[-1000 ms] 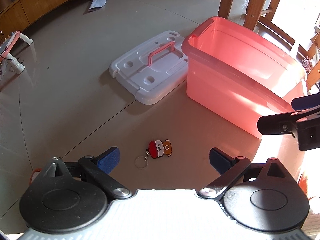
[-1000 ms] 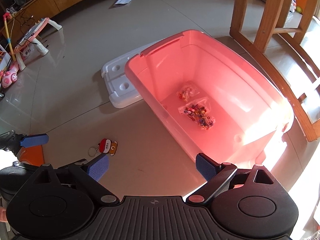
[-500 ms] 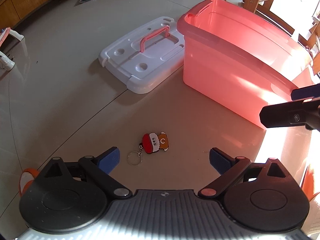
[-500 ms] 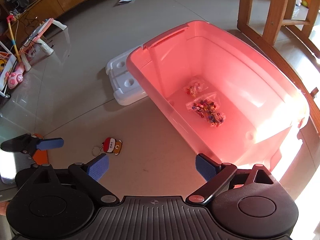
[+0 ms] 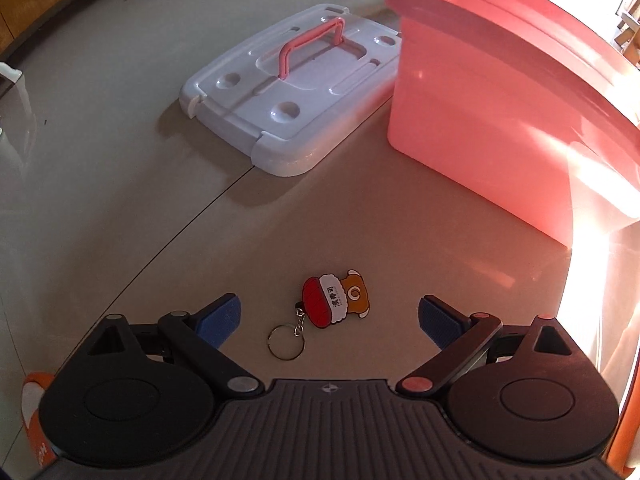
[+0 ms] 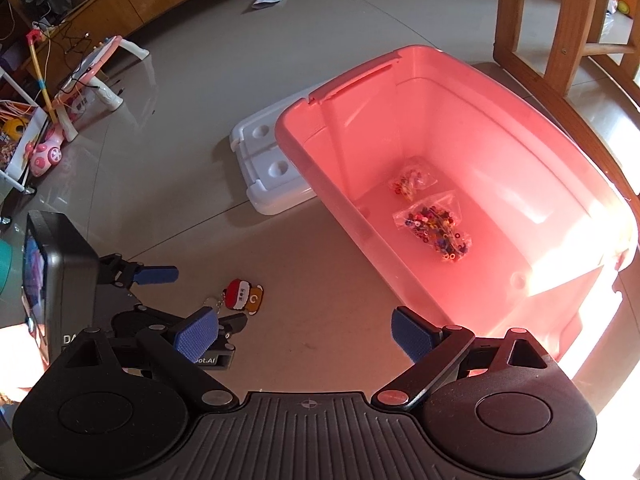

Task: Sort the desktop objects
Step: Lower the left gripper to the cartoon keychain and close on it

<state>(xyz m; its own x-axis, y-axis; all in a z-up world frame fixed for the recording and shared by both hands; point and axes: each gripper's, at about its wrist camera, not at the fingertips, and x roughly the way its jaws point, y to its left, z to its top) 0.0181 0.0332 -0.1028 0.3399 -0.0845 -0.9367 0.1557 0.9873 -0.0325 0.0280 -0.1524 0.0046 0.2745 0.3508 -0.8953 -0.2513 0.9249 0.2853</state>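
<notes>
Sun's blasting in from the right on my feeds, blowing out the pink bin (image 6: 472, 152) wall and floor (image 5: 120, 160) there. Left side's dimmer, edges bend fisheye-style, focus looks sharp.

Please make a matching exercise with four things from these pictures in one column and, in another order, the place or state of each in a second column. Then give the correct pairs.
Things:
1. keychain
2. bead bags
3. white lid
4. left gripper

Places or states:
A. inside the pink bin
B. open, empty
C. flat on the floor, touching the bin's side
D. on the floor between the blue pads

Pairs: 1-D, 2-A, 3-C, 4-B
</notes>
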